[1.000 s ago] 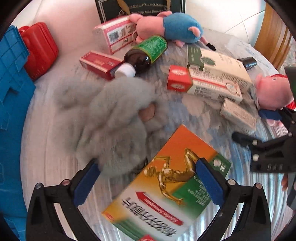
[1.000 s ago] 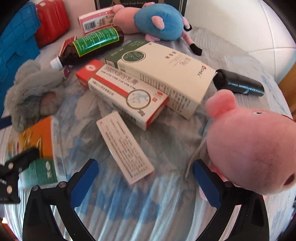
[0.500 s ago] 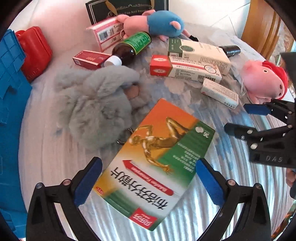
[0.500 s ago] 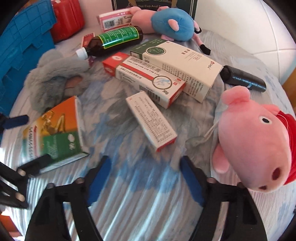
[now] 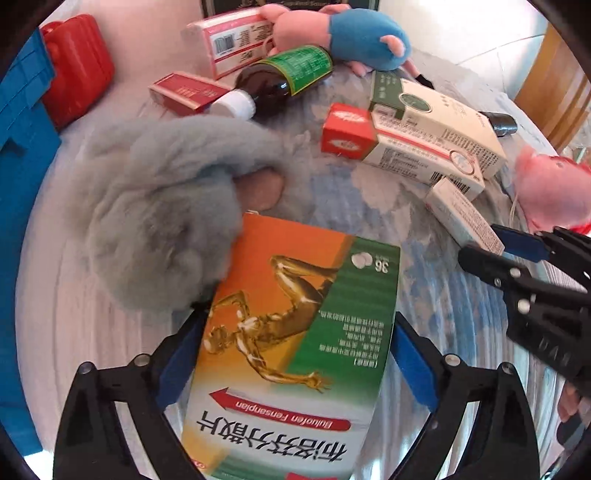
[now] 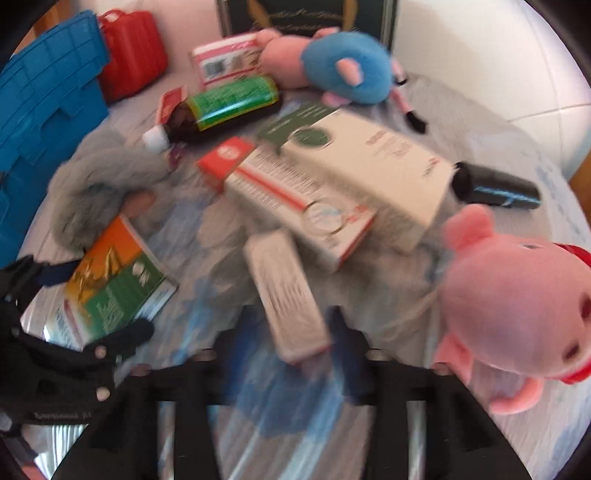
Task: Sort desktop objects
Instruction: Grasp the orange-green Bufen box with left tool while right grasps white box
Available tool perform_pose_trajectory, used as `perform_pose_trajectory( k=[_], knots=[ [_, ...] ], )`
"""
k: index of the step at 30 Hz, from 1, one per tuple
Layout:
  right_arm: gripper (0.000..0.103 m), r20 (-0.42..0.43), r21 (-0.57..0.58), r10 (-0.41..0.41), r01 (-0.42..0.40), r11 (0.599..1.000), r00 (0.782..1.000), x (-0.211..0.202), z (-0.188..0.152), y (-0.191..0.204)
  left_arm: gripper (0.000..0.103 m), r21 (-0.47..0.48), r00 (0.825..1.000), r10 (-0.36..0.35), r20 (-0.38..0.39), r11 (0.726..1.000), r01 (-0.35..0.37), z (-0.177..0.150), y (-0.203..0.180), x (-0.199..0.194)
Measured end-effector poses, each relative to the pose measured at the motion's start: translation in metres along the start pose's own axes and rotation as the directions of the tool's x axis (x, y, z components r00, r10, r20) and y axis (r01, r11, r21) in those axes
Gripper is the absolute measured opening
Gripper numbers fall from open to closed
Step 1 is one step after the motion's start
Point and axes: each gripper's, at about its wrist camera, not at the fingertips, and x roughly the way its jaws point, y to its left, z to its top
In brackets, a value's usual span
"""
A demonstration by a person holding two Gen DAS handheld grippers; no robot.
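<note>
My left gripper (image 5: pixel 295 354) straddles the orange-and-green ibuprofen box (image 5: pixel 295 332), its blue pads at the box's two long sides; the box still lies on the cloth. It also shows in the right wrist view (image 6: pixel 110 284). My right gripper (image 6: pixel 288 332) has narrowed around the near end of a small white box (image 6: pixel 284 291), seen blurred. That box and the right gripper show in the left wrist view, the box (image 5: pixel 461 218) between the fingertips (image 5: pixel 476 254). A grey furry toy (image 5: pixel 159 221) lies against the ibuprofen box.
A brown bottle (image 5: pixel 280 81), several medicine boxes (image 5: pixel 417 147), a blue-and-pink plush (image 5: pixel 343 33) and a pink pig plush (image 6: pixel 517 295) lie around. A blue crate (image 5: pixel 18 147) and red case (image 5: pixel 77 66) stand at left. A black cylinder (image 6: pixel 495 188) lies at the back right.
My left gripper moved forward and closed in on the ibuprofen box. My right gripper moved forward over the small white box and its fingers came much closer together.
</note>
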Motion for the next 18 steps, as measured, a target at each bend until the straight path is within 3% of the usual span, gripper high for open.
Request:
perform_pose_trajectory(
  k=[4, 6, 12, 15, 17, 18],
  knots=[
    [0.04, 0.023, -0.067, -0.012, 0.014, 0.998, 1.0, 0.012, 0.002, 0.004, 0.097, -0.019, 0.999, 0.014, 0.04, 1.0, -0.013, -0.007, 0.0, 0.0],
    [0.045, 0.034, -0.051, -0.005, 0.007, 0.999, 0.999, 0.011, 0.0, 0.003, 0.098, -0.018, 0.999, 0.018, 0.048, 1.0, -0.017, -0.006, -0.001, 0.001],
    [0.046, 0.033, -0.051, -0.002, 0.004, 0.999, 0.999, 0.013, 0.004, 0.004, 0.099, -0.017, 0.999, 0.019, 0.039, 1.0, -0.018, -0.004, -0.003, -0.001],
    [0.06, 0.032, -0.047, -0.026, 0.028, 0.999, 0.999, 0.019, 0.008, 0.0, 0.095, -0.015, 0.999, 0.017, 0.041, 1.0, -0.016, -0.004, -0.004, 0.0],
    [0.055, 0.038, -0.034, -0.011, 0.012, 0.999, 0.999, 0.02, 0.011, -0.004, 0.094, -0.012, 0.999, 0.027, 0.044, 1.0, -0.027, -0.005, -0.006, -0.002],
    [0.042, 0.036, -0.045, -0.014, 0.016, 0.999, 0.999, 0.02, 0.012, -0.003, 0.093, -0.016, 0.999, 0.03, 0.043, 0.999, -0.03, -0.005, -0.006, -0.002]
  ],
)
